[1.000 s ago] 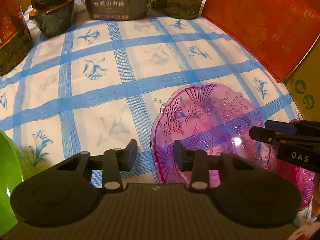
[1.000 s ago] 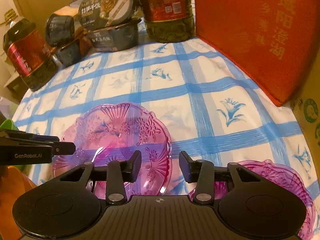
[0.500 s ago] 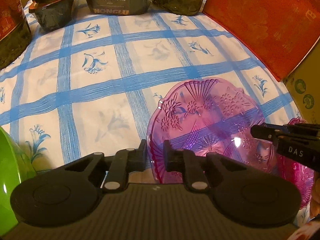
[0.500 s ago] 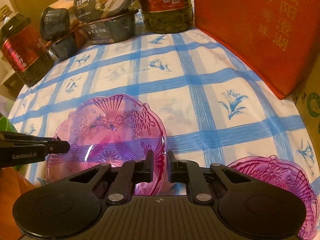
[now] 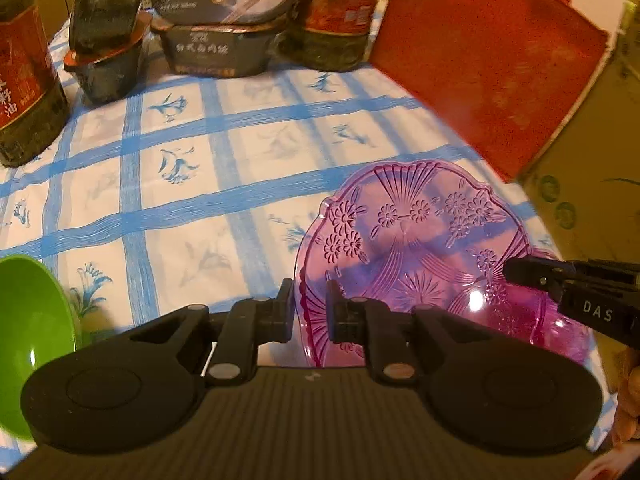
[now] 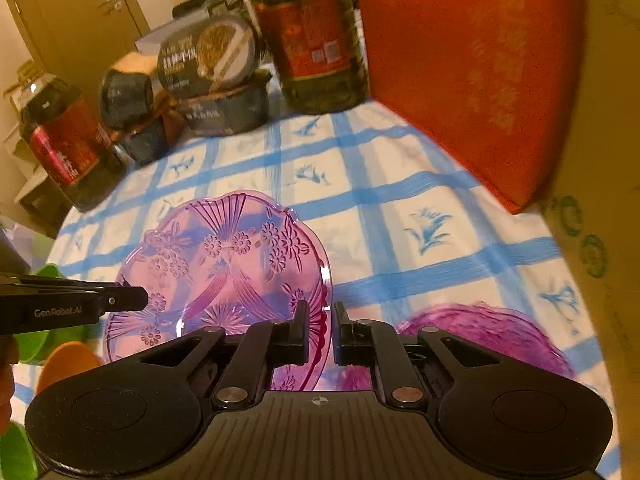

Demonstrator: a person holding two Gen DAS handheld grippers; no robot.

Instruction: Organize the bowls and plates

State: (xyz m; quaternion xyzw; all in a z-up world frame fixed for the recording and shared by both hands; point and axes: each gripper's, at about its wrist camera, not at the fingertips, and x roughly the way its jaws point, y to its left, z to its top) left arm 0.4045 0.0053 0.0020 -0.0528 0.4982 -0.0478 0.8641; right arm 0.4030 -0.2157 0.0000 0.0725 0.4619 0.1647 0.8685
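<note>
A clear pink plate [image 5: 408, 232] with a flower pattern hangs tilted above the blue-checked tablecloth [image 5: 224, 200], held at two sides. My left gripper [image 5: 310, 308] is shut on its near left rim. My right gripper [image 6: 322, 328] is shut on the opposite rim of the same pink plate [image 6: 224, 264]. Each gripper shows in the other's view: the right gripper [image 5: 516, 272] comes in from the right, the left gripper [image 6: 136, 300] from the left. A second pink plate [image 6: 480, 336] lies on the cloth below and to the right.
A green bowl [image 5: 28, 320] sits at the near left, next to an orange bowl [image 6: 68, 364]. Oil bottles [image 6: 316, 36] and stacked food tubs [image 5: 220, 44] line the far edge. A red box [image 5: 488, 64] and a cardboard carton [image 6: 592, 184] wall off the right side.
Both grippers closed onto the pink plate's rim, one at each side. The plate then rose off the cloth and tilted, and both views lifted to show more of the far clutter.
</note>
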